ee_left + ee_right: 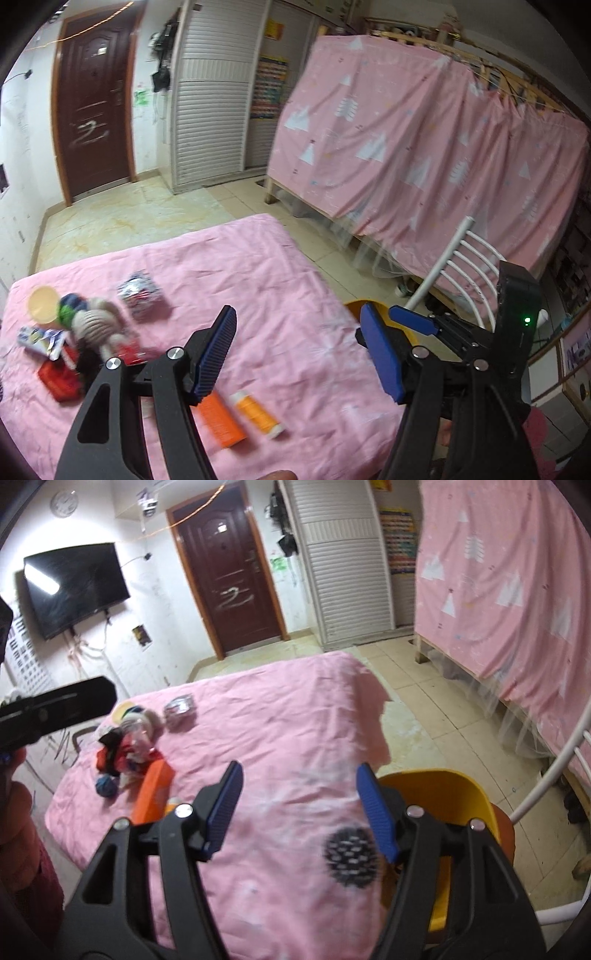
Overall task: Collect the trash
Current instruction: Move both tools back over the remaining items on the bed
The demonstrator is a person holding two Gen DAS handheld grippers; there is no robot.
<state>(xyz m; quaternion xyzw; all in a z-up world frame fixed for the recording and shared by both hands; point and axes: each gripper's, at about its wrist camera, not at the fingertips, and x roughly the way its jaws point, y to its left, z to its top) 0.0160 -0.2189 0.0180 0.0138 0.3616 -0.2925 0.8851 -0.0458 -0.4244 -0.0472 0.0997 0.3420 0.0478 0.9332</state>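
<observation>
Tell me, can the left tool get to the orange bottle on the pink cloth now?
Probably yes. The left tool is open and empty, and the orange bottle lies just below it on the pink cloth, with nothing between them.

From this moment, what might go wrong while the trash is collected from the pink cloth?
1. The grey knitted doll lies in the pile on the red packet and the crumpled white wrapper; a grab there may take the doll as trash.
2. The small orange bottle lies on its side and may roll when nudged.
3. The yellow bin stands beyond the cloth's edge, so a drop could miss it.
</observation>
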